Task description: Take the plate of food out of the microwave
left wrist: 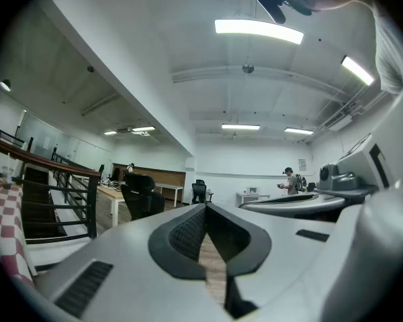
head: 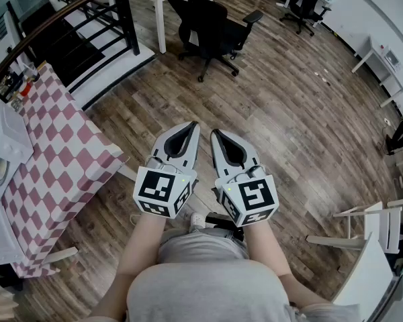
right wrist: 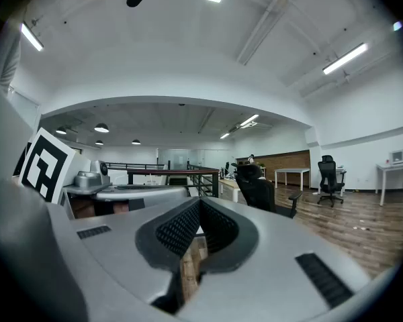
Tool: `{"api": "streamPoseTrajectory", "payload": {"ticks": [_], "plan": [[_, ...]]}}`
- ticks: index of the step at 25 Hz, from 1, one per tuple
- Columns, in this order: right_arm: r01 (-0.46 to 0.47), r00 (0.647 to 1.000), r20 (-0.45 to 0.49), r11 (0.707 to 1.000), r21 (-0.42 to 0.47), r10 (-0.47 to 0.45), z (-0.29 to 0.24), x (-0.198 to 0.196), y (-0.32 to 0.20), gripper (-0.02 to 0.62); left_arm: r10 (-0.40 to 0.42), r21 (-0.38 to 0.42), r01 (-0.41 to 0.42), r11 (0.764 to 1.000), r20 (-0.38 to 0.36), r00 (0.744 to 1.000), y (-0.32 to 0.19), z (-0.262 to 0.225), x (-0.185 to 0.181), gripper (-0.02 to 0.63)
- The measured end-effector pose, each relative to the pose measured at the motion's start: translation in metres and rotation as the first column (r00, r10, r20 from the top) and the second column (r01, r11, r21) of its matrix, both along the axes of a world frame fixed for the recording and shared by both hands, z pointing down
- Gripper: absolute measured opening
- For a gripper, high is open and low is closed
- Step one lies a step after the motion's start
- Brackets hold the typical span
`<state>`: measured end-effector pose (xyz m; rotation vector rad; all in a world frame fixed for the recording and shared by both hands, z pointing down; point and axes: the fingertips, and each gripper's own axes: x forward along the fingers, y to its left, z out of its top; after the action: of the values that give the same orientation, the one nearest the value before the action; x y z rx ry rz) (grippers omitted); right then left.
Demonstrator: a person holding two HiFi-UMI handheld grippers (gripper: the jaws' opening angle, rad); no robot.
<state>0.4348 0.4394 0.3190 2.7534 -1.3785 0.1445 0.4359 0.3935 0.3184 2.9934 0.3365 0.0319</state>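
Note:
A white microwave [head: 3, 138] stands at the far left on a table with a red-and-white checked cloth [head: 60, 166]. No plate of food shows in any view. My left gripper [head: 191, 129] and right gripper [head: 216, 135] hover side by side over the wooden floor in front of the person's body, well to the right of the table. Both point away from the microwave. In the left gripper view, the left gripper [left wrist: 205, 208] has its jaws together with nothing between them. The right gripper [right wrist: 200, 203] is likewise shut and empty in its own view.
A black office chair [head: 209, 20] stands ahead by a white desk [head: 160, 5], and another chair [head: 302, 1] sits further right. A dark stair railing [head: 87, 25] runs behind the table. White furniture [head: 379, 233] stands at the right. A distant person [left wrist: 290, 180] stands across the room.

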Motion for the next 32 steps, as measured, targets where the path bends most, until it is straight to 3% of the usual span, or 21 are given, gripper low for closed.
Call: {"api": "streamPoseTrajectory", "payload": {"ticks": [7,14,32], "plan": [[0.029,0.998,-0.054,1.0,0.01,-0.029,-0.007,-0.004,0.014,0.026,0.008,0.002,-0.008,1.0,-0.006,1.0,0.023,-0.001,0.004,0.003],[0.02,0.999,-0.033,0.999,0.027,-0.019,-0.01,-0.002,0.019,0.026,-0.008,0.004,0.008,1.0,-0.011,1.0,0.023,-0.005,0.0,0.003],[0.174,0.984,-0.034,0.982,0.071,-0.172,-0.023,-0.034,-0.062,0.026,-0.176,0.018,0.176,0.984,-0.025,0.984,-0.061,-0.018,-0.048,0.003]]}}
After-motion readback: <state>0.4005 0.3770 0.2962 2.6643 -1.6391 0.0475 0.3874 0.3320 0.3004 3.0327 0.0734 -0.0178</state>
